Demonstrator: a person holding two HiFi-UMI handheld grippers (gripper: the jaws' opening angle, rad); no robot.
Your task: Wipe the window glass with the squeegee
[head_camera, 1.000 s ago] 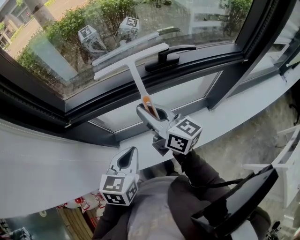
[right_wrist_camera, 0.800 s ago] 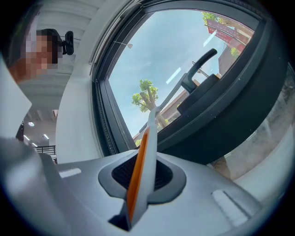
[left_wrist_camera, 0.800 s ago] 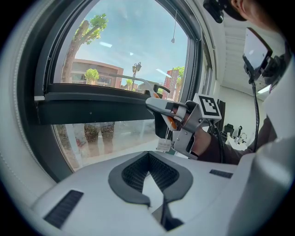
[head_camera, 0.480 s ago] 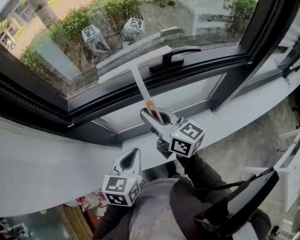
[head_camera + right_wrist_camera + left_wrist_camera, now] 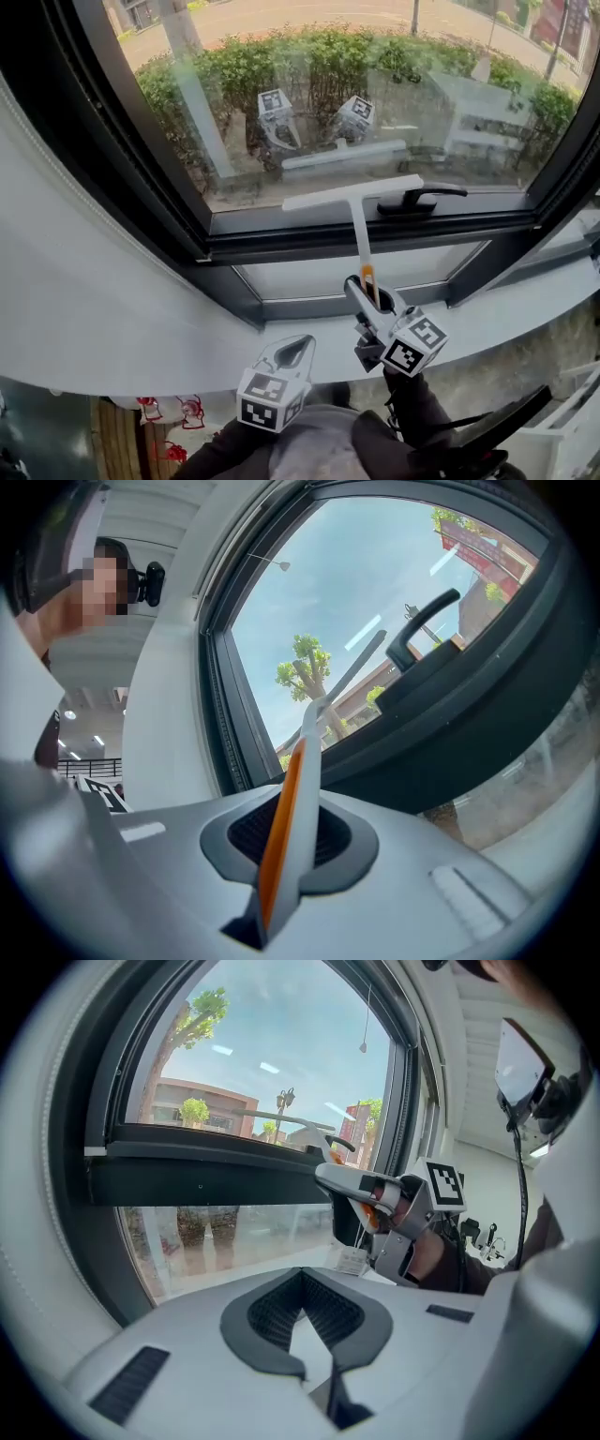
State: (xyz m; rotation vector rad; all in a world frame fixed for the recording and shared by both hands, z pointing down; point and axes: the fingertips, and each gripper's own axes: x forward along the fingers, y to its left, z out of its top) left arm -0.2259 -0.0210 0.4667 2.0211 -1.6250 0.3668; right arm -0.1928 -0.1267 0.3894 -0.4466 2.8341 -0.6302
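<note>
A white T-shaped squeegee (image 5: 352, 191) stands nearly upright, its blade lying against the bottom edge of the big window glass (image 5: 375, 84), just above the dark frame. My right gripper (image 5: 373, 298) is shut on the orange-striped lower end of the handle (image 5: 289, 808), which rises between its pads (image 5: 246, 829). My left gripper (image 5: 292, 352) hangs lower and to the left, over the sill, shut with nothing in it (image 5: 305, 1321). Reflections of both grippers show in the glass.
A black window handle (image 5: 420, 199) sits on the frame right beside the blade's right end. A smaller pane (image 5: 375, 272) lies below the frame, above the white sill (image 5: 141, 328). A dark vertical frame post (image 5: 141, 141) borders the glass on the left.
The head view has swung upward, showing much more of the glass. The squeegee now stands more upright, still gripped by the right gripper. The left gripper stays low beside it.
</note>
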